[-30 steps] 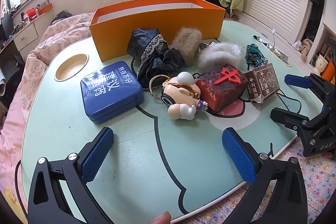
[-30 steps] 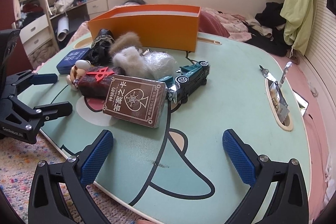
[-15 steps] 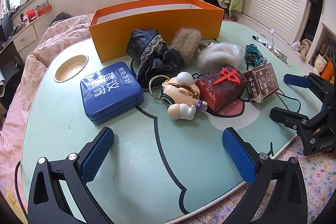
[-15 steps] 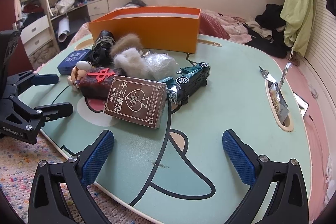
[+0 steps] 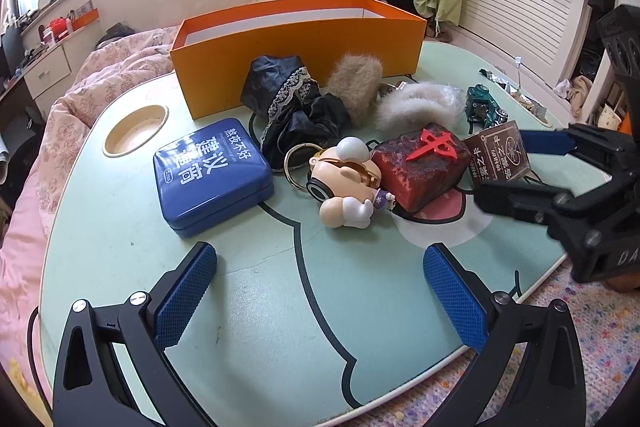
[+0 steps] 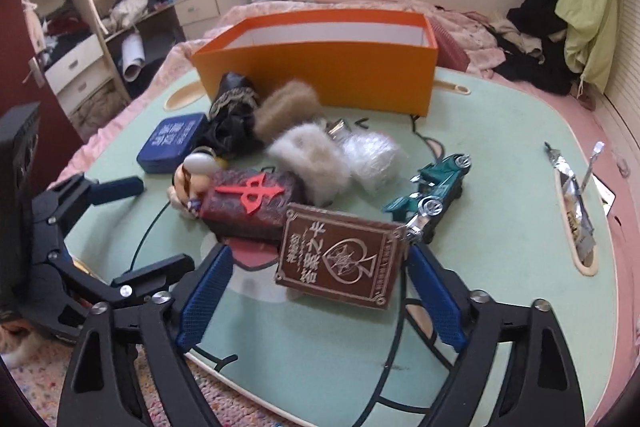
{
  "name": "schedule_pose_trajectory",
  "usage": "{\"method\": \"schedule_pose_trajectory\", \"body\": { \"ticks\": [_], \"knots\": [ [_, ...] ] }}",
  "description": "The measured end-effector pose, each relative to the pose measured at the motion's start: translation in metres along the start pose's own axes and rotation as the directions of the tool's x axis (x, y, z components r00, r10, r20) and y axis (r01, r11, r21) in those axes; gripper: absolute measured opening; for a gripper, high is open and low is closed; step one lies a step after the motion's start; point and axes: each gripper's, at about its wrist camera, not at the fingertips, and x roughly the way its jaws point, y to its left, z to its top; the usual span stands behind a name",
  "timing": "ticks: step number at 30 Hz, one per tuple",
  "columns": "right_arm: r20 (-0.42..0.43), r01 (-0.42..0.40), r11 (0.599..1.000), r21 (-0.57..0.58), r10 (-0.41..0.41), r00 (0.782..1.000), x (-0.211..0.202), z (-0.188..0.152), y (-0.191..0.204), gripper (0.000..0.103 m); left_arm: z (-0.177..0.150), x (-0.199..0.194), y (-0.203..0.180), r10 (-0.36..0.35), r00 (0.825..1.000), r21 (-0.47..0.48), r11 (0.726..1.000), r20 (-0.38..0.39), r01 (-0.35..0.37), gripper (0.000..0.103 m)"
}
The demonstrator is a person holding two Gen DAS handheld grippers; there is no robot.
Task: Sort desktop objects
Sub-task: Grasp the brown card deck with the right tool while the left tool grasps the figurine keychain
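Observation:
A pile of objects lies on the green table [image 5: 248, 311] before an open orange box [image 5: 296, 55]: a blue tin [image 5: 210, 175], black lace cloth [image 5: 288, 103], a brown fur piece [image 5: 356, 83], a white fur piece [image 5: 416, 105], a figurine keychain [image 5: 346, 183], a red mahjong block [image 5: 420, 163], a brown card box [image 6: 340, 259] and a green toy car [image 6: 436, 191]. My right gripper [image 6: 320, 299] is open, its fingers on either side of the card box's near end. My left gripper [image 5: 320, 303] is open and empty, short of the tin and figurine.
A round cup recess [image 5: 136, 129] is sunk in the table's far left. A slot with foil wrappers [image 6: 576, 211] lies at the right edge. A bed with pink bedding [image 5: 100, 87] stands behind. A speckled rug [image 5: 600, 327] lies below the table's edge.
My right gripper has moved forward and left, and its fingers now straddle the brown card box. My left gripper has hardly moved.

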Motion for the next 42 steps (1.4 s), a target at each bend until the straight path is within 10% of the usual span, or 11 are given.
{"method": "schedule_pose_trajectory", "body": {
  "ticks": [10, 17, 23, 31, 36, 42],
  "knots": [
    [0.075, -0.002, 1.0, 0.019, 0.001, 0.997, -0.025, -0.026, -0.006, 0.06, -0.001, -0.017, 0.018, -0.038, 0.995, -0.081, 0.996, 0.089, 0.045, 0.1],
    [0.075, -0.015, 1.0, -0.007, 0.015, 0.997, -0.024, -0.026, -0.002, 0.061, 0.029, -0.011, 0.031, -0.178, 0.98, -0.194, 0.962, 0.094, 0.193, 0.071],
    [0.075, -0.025, 1.0, 0.015, 0.024, 0.997, -0.024, -0.027, -0.006, 0.061, 0.047, 0.009, 0.019, -0.099, 0.995, -0.21, 0.972, 0.016, 0.101, 0.032],
    [0.071, -0.029, 0.999, 0.014, 0.028, 0.997, -0.024, -0.027, -0.005, 0.061, 0.022, -0.008, 0.021, -0.151, 0.987, -0.124, 0.98, 0.061, 0.158, 0.033],
    [0.071, -0.029, 0.999, 0.016, 0.027, 0.997, -0.024, -0.027, -0.005, 0.061, 0.011, -0.027, 0.023, -0.123, 0.983, -0.122, 0.983, 0.139, 0.141, 0.068],
    [0.071, -0.031, 0.999, 0.017, 0.029, 0.997, -0.022, -0.027, -0.005, 0.061, 0.011, -0.016, 0.002, -0.065, 0.997, -0.049, 0.997, 0.047, 0.067, 0.07]
  ]
}}
